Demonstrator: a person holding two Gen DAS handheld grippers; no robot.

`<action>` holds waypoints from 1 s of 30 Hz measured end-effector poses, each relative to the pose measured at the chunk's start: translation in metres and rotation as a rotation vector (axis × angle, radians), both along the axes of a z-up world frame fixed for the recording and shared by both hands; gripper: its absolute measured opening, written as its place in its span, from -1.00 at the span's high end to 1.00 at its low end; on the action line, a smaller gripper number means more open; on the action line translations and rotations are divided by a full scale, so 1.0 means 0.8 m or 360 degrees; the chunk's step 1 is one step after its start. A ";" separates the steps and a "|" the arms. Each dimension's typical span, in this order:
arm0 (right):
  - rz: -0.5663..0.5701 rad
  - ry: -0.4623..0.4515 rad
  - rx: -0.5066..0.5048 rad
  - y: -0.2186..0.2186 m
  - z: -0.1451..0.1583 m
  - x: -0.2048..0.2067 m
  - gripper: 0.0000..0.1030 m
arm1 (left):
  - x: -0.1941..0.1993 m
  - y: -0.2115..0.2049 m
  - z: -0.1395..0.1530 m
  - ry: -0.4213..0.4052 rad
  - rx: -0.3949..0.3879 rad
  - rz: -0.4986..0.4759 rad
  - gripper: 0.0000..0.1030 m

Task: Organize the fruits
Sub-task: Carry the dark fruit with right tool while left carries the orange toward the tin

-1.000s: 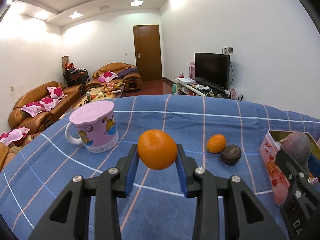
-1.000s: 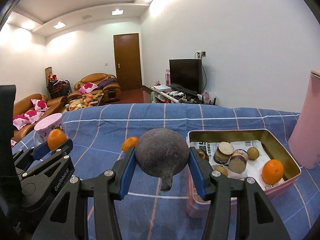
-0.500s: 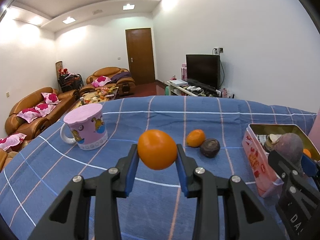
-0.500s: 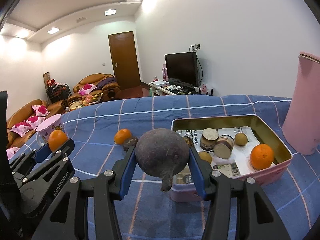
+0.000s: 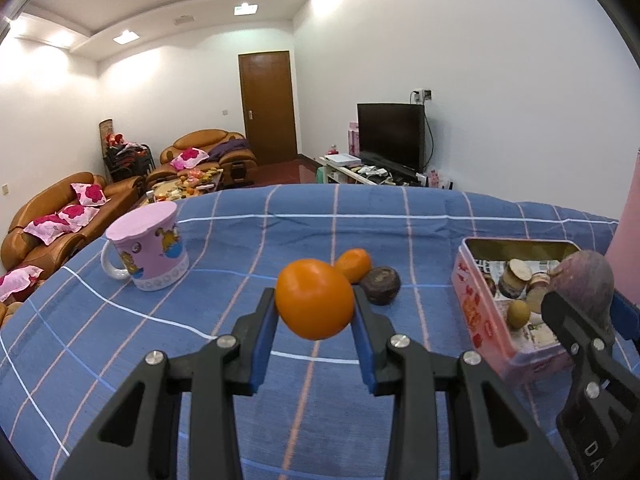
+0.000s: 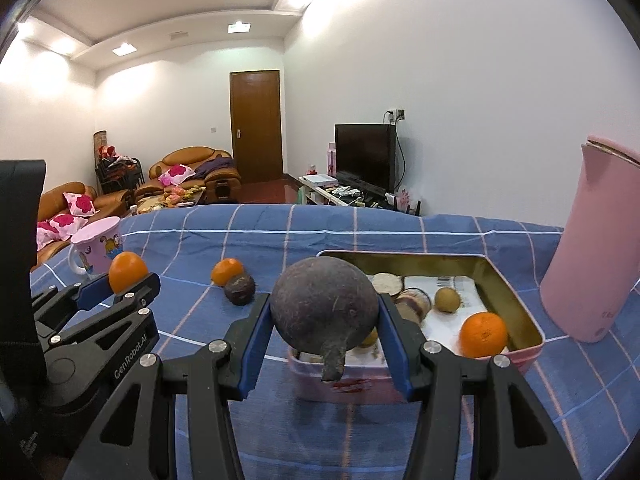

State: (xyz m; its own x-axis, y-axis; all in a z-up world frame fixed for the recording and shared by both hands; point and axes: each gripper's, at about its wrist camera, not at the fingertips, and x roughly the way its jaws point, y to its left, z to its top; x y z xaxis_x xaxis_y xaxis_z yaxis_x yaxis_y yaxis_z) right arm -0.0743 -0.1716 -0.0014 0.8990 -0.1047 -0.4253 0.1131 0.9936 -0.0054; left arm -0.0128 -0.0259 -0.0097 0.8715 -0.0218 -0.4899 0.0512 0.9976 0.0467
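Right gripper (image 6: 324, 320) pinches dark fruit (image 6: 325, 304), stem down, above tin's (image 6: 516, 312) near-left corner. Left gripper (image 5: 314, 312) pinches orange (image 5: 315, 298) over cloth; tin at its 3 o'clock. Loose orange, dark fruit on cloth at 12. Advice: carry dark fruit past rim toward bare paper, lower, then release; avoid orange inside.

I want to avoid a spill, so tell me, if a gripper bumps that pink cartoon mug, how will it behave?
The pink mug stands upright on a wide base, so it would probably slide rather than tip. It sits on wrinkled checked cloth, which may drag and catch it. Its lid looks loose-fitting and might shift; its contents and weight can't be seen.
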 end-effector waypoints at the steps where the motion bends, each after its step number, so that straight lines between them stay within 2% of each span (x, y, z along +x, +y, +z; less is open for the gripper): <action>1: -0.0002 -0.0002 -0.0002 -0.002 0.001 -0.002 -0.04 | 0.000 -0.003 0.000 0.0004 -0.0001 -0.0003 0.26; 17: -0.0086 -0.0023 -0.0027 -0.054 0.003 -0.003 -0.04 | -0.011 -0.074 0.005 -0.0025 -0.0013 -0.0147 0.26; 30: -0.0248 -0.0032 -0.0034 -0.117 0.007 0.006 -0.04 | 0.001 -0.139 0.009 -0.0023 -0.0039 -0.0246 0.26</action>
State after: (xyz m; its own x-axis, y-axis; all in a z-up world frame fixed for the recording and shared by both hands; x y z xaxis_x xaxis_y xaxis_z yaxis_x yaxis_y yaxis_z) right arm -0.0698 -0.2653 0.0044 0.8795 -0.2527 -0.4032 0.2665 0.9636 -0.0225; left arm -0.0121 -0.1374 -0.0025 0.8638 -0.1678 -0.4751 0.2034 0.9788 0.0242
